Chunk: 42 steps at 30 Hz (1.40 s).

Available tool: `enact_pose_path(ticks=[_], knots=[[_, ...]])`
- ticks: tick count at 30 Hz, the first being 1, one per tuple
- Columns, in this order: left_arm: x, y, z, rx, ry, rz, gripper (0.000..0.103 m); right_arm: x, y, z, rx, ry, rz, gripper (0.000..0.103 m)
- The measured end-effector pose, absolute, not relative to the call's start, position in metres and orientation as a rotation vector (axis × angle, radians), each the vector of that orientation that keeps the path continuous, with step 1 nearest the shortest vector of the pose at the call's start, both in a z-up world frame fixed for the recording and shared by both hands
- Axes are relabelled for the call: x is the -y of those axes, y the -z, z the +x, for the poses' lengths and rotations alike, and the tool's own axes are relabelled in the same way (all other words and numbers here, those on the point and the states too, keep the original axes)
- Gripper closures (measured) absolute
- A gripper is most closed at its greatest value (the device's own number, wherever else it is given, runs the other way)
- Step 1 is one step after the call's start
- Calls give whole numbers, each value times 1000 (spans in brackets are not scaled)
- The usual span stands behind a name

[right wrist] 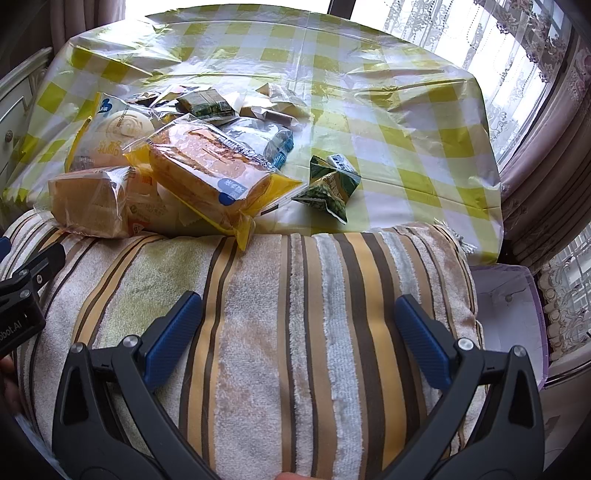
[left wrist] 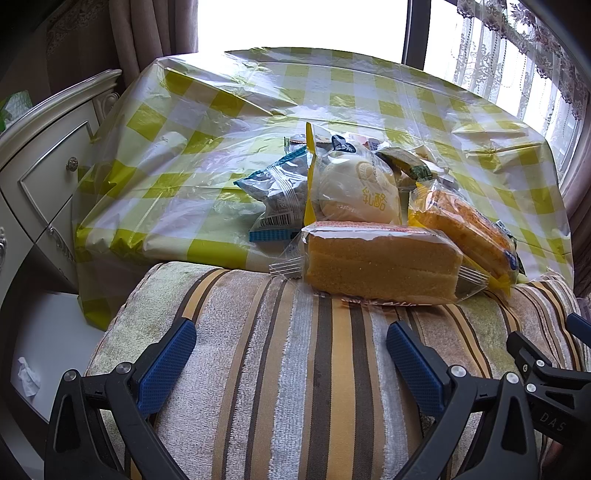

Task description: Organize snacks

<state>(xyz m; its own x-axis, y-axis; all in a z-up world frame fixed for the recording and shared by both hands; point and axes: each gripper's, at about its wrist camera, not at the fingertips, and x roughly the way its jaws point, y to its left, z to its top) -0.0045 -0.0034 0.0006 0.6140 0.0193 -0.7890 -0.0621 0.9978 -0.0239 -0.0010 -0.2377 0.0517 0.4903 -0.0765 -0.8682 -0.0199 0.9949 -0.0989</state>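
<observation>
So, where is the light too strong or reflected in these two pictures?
Left wrist view: the window is blown out to white, and the glossy yellow-checked plastic tablecloth shows pale glare. Right wrist view: the same tablecloth shines along its creases, and the clear wrapper of the orange cake slice reflects light.

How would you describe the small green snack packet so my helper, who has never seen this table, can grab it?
Start at the table with the yellow-and-white checked cloth, then find the heap of wrapped cakes and buns, nearest the yellow-wrapped cake. The small green snack packet lies alone on the cloth just right of that heap. Unlike the clear-wrapped cakes, it is dark green, crumpled and opaque.
</observation>
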Motion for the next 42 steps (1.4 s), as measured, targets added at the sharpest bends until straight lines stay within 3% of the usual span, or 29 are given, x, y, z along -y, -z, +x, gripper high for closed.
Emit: enact_pose_path(ticks=[10,23,27,33,38,42], knots=[[-10,-16,-13,-868,101,-198,0,249,-63,1,-1037,-118,-72,0],[16,-13,11,-995,373,-280,0,215,-74,52,-856,-376,-434,0],[17,-7,28,-1042,418,-330,0,204,-63,71,-878,-427,-463,1],[15,3,51,-1094,390,-375,1,192,-50,86,-924,-497,-448,12],[1,6,64,-1066,312,-510,1,186,-41,91,-970,-556,-412,34],[-16,8,71,-1032,266,-658,2,185,-39,94,-992,-573,-370,34]])
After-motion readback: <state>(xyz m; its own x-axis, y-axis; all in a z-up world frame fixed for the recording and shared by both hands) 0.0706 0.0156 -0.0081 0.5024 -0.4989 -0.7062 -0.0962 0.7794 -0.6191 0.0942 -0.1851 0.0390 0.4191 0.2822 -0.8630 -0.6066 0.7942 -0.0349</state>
